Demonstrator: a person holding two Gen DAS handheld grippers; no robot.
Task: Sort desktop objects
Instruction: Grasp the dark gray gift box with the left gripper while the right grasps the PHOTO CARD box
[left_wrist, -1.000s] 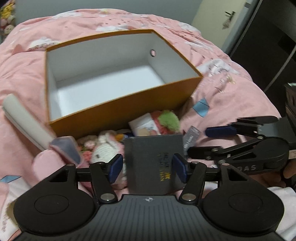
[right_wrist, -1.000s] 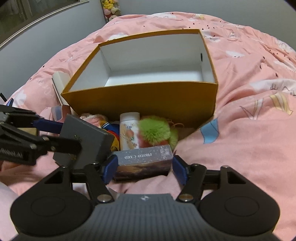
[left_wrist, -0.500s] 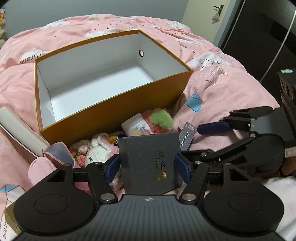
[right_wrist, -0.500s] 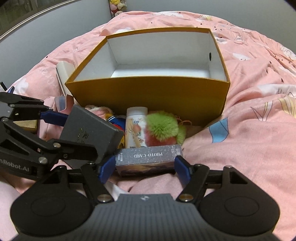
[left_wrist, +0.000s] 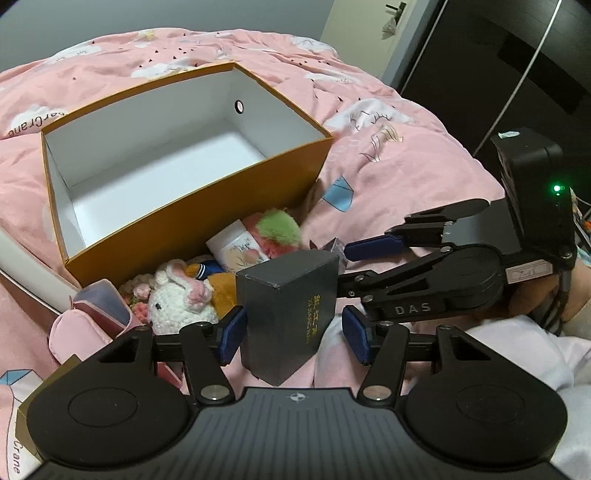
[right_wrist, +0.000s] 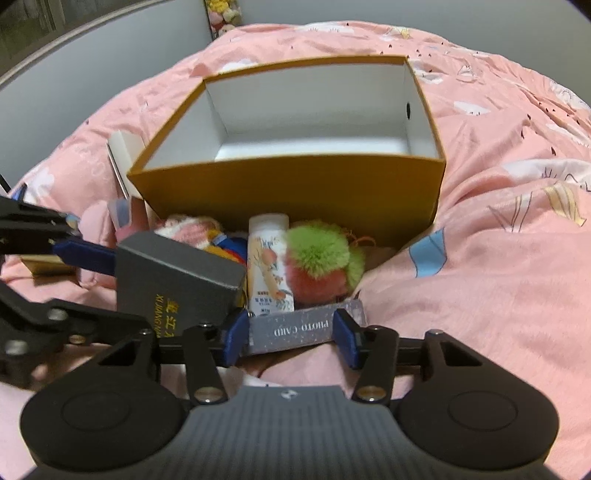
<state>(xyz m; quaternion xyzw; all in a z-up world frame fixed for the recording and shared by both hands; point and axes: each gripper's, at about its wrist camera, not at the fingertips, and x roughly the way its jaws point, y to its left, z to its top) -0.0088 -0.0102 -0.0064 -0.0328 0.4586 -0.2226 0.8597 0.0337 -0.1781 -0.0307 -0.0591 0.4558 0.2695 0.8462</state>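
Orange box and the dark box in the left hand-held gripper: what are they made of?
Orange box: looks like stiff cardboard, matte orange outside, white inside, thin straight walls. Dark box: probably paperboard, matte charcoal with gold print and crisp folded edges.

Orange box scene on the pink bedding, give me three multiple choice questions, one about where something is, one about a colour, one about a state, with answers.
1. Where does the white crochet bunny lie?
A. inside the orange box
B. on the bedding in front of the orange box
C. in the right gripper

2. What colour is the lettering on the dark grey box?
A. gold
B. red
C. white

3. What is in the orange box?
A. the pompom
B. the bottle
C. nothing visible

Answers:
1 B: the bunny sits among the items outside the box's front wall.
2 A: gold characters show on its side, between the left gripper jaws.
3 C: only the white interior shows, while the right gripper jaws flank the photo card box outside.
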